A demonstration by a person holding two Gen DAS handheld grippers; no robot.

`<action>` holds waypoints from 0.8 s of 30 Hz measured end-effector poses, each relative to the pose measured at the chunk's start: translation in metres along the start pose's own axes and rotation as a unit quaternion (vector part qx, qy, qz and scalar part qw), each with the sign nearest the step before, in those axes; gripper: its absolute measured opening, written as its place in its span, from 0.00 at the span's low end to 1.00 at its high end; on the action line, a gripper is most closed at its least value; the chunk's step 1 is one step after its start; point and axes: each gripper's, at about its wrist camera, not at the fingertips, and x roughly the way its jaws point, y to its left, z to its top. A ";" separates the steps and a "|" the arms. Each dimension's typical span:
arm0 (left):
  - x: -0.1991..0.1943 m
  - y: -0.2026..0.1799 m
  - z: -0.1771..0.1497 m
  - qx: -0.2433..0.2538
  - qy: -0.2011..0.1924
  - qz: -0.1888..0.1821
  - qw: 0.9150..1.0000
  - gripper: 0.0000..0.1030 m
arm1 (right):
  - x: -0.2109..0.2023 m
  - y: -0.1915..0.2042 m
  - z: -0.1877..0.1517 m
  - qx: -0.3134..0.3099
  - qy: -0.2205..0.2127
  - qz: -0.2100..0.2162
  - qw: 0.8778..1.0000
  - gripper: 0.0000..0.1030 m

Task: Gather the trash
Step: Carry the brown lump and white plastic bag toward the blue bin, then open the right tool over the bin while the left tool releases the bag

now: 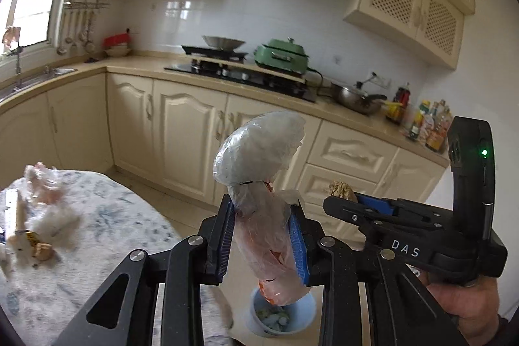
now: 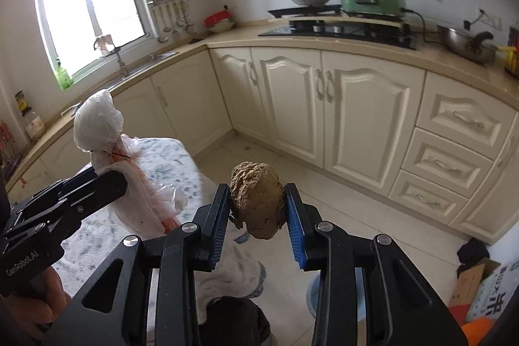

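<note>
clamping plastic bag (image 1: 259, 200) in left gripper (image 1: 263, 240), above bin (image 1: 305, 310).

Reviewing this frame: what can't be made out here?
- Left wrist view: trash bin half hidden behind the plastic bag and the left gripper; its contents are unclear.
- Left wrist view: litter on the table is motion-blurred.
- Right wrist view: boxes, cut off at the picture's rim.
</note>
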 end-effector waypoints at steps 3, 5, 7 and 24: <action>0.044 -0.029 -0.007 0.008 0.036 -0.026 0.999 0.27 | 0.008 -0.045 -0.017 0.035 0.020 -0.028 0.999 0.33; 0.073 -0.047 -0.014 0.006 0.065 -0.042 0.997 0.27 | 0.018 -0.076 -0.032 0.059 0.038 -0.046 0.996 0.33; 0.103 -0.062 -0.022 0.005 0.097 -0.050 0.994 0.25 | 0.034 -0.106 -0.049 0.087 0.061 -0.056 0.993 0.33; 0.269 -0.167 -0.082 0.048 0.273 0.007 0.961 0.99 | 0.194 -0.259 -0.193 0.241 0.246 -0.071 0.936 0.59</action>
